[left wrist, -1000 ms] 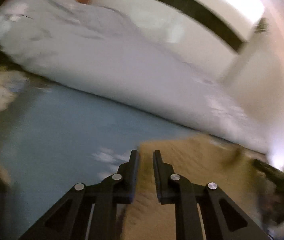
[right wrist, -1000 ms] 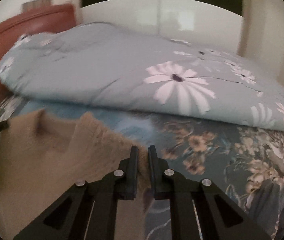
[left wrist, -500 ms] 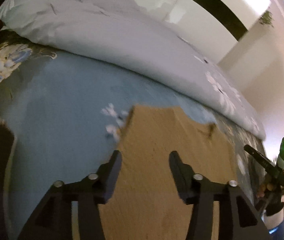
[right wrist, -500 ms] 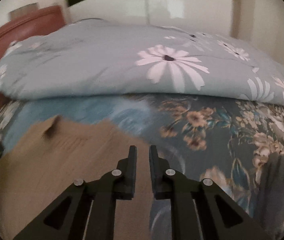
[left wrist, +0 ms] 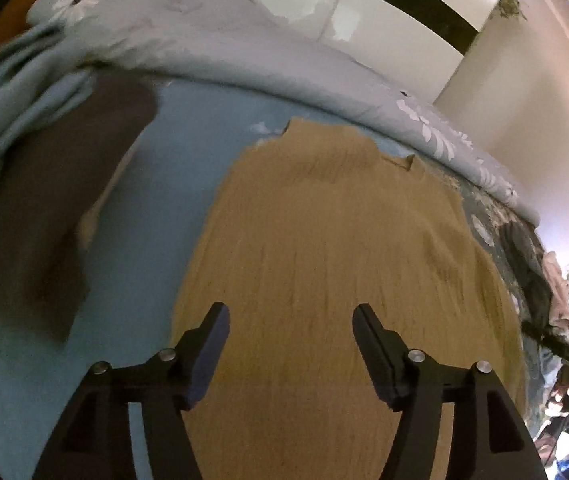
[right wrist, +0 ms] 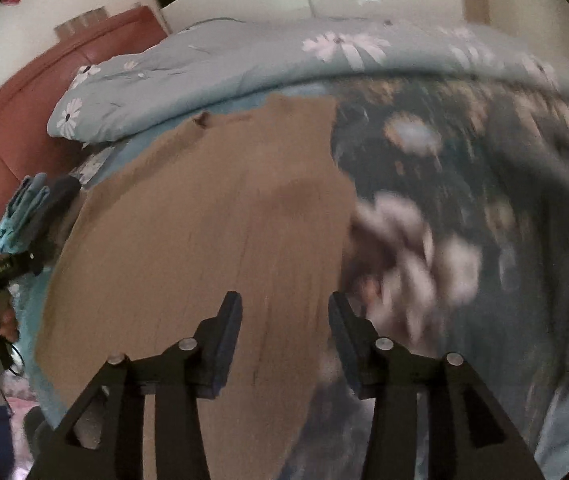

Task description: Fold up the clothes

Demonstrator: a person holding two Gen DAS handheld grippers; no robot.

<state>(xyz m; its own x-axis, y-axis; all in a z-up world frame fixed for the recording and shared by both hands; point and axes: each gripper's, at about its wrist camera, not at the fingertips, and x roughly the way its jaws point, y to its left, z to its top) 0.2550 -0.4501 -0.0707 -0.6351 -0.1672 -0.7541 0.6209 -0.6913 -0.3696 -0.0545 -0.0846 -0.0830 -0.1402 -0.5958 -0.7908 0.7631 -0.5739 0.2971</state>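
A tan knit garment is spread flat on the floral bedsheet, near a rolled daisy-print duvet at the far side. The left gripper and right gripper are held above it, jaws opening, with nothing gripped.

Bedroom (quilted bed, headboard)

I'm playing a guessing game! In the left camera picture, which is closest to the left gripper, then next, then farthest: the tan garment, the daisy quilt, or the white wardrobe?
1. Tan garment, right under the left gripper.
2. Daisy quilt, bunched beyond it.
3. White wardrobe, behind the quilt.
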